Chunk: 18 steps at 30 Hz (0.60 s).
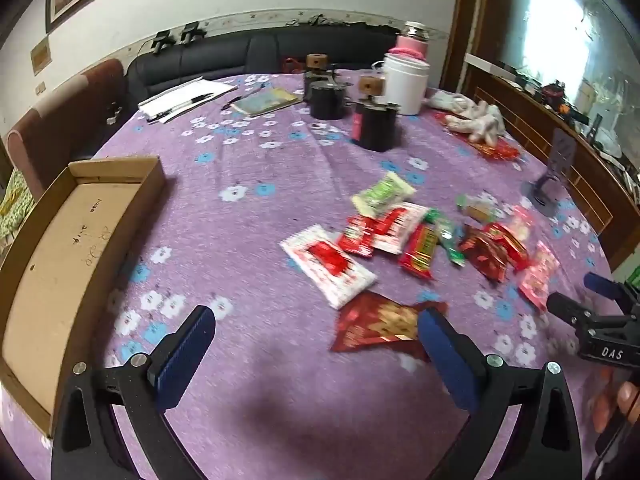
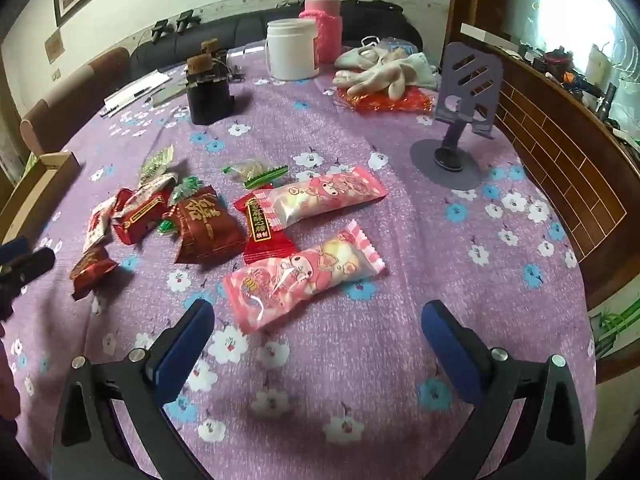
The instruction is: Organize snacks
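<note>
Many snack packets (image 2: pixel 208 228) scattered mid-worktop (image 2: pixel 360 360), cardboard tray (image 1: pixel 60 248) set far left, left tongs (image 1: pixel 316 344) and right tongs (image 2: pixel 318 338) held spread wide, nothing gripped.

A purple tablecloth (image 2: pixel 360 360) with white and blue flowers covers the table, and at its far side stand a white plastic jar (image 2: pixel 291 50) and, just behind it, a bottle in a pink knitted sleeve (image 2: pixel 325 36). Near them are two dark canisters (image 1: pixel 352 116) with cork tops, white gloves (image 2: pixel 384 70) lying on a red bag, and a purple phone stand (image 2: pixel 460 120) — upright, at the right edge. On the far left lie papers with pens (image 1: pixel 184 100) and a notebook (image 1: pixel 268 101), with a dark sofa (image 1: pixel 208 56) behind.
</note>
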### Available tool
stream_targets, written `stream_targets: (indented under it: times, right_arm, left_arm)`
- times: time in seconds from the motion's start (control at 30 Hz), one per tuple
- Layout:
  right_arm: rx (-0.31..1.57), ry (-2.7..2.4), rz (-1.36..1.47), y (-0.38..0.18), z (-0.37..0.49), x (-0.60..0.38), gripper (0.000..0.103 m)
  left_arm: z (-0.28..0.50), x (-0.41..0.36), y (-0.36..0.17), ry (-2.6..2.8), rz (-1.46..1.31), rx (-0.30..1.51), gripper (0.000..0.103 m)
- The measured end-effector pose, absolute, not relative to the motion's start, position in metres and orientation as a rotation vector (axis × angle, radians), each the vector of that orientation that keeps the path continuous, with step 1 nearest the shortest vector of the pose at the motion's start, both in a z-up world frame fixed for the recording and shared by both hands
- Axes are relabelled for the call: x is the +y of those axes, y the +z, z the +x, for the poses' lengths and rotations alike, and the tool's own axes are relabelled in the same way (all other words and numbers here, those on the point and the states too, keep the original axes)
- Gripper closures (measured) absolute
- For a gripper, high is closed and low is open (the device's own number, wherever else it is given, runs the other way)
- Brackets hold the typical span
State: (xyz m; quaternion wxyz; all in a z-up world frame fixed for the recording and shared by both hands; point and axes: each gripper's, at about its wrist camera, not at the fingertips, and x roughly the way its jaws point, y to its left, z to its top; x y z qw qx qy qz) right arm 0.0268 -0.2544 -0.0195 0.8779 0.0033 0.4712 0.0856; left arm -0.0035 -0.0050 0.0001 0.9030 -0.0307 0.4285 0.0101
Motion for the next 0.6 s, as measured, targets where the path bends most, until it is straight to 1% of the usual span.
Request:
stream_targets:
  times: [0.2, 0.37, 0.6]
  right_arm:
    - [0.968, 0.19, 0.06, -0.015, 0.022, -0.263, 0.0]
    - [0.962, 0.205, 0.105, -0.014, 0.022, -0.264, 0.0]
    - [0.975, 0.223, 0.089, -0.021, 0.028, -0.258, 0.0]
  left_arm:
    - [-0.005, -0.039, -0.003, 0.053, -0.033, 0.879, 0.001]
    - [-0.008, -0.045, -0.005, 0.106, -0.063, 0.888, 0.001]
    - [0.0, -0.047, -0.01, 0.165, -0.084, 0.907, 0.001]
